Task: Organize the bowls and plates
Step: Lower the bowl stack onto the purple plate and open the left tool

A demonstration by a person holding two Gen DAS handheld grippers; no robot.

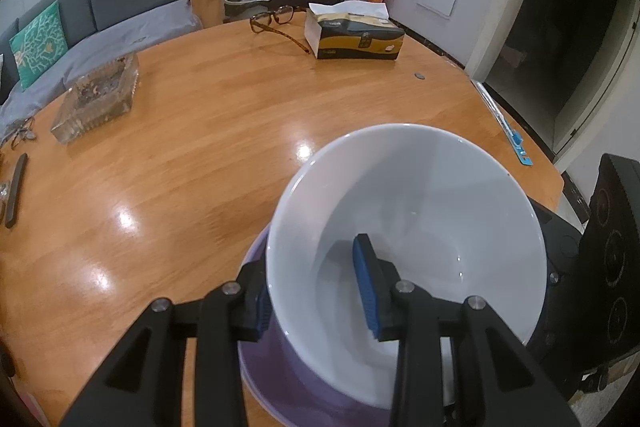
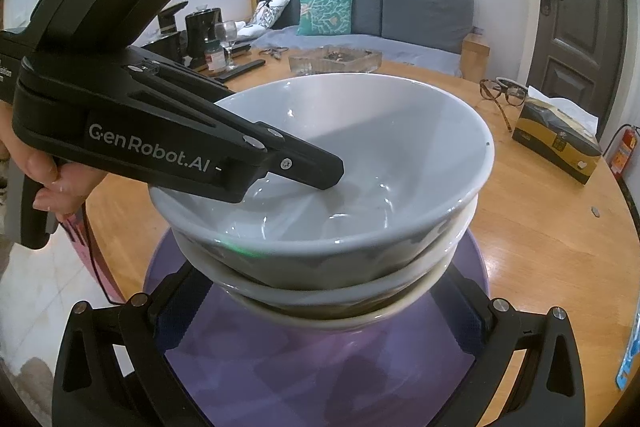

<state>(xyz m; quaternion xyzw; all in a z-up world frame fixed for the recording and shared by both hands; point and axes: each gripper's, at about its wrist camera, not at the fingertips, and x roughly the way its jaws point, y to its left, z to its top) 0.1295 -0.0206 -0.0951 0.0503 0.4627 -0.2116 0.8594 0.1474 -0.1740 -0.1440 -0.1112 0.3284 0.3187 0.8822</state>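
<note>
Right now your left gripper [image 1: 318,291] pinches the near wall of the top bowl [image 1: 420,187], one finger inside and one outside the rim, and that bowl sits nested in a stack of bowls [image 2: 340,291] on a purple plate [image 2: 320,359] at the near edge of the worktop [image 1: 180,147]. Your right gripper [image 2: 320,323] has its fingers spread wide on either side of the stack's base, low over the plate; they look close to the lower bowls, but you cannot tell whether they touch. The main risk, as I judge it, is the tilt: you hold the top bowl by one side only, so lifting or letting go unevenly could rock it in the bowl beneath, or drag that bowl up with it if the two bind. Glazed walls are slick, so a light pinch may slip. The plate sits near the worktop's edge, so a sideways shove from either gripper could push the whole stack toward the drop. Closing the right fingers hard on the stack could also nudge it off centre. Further out, a glass ashtray [image 1: 96,99], glasses [image 1: 276,21] and a tissue box [image 1: 354,35] stand well apart from the stack and leave the middle open. The left gripper's body crosses over the bowl in the right wrist view, so your two tools crowd each other here.
</note>
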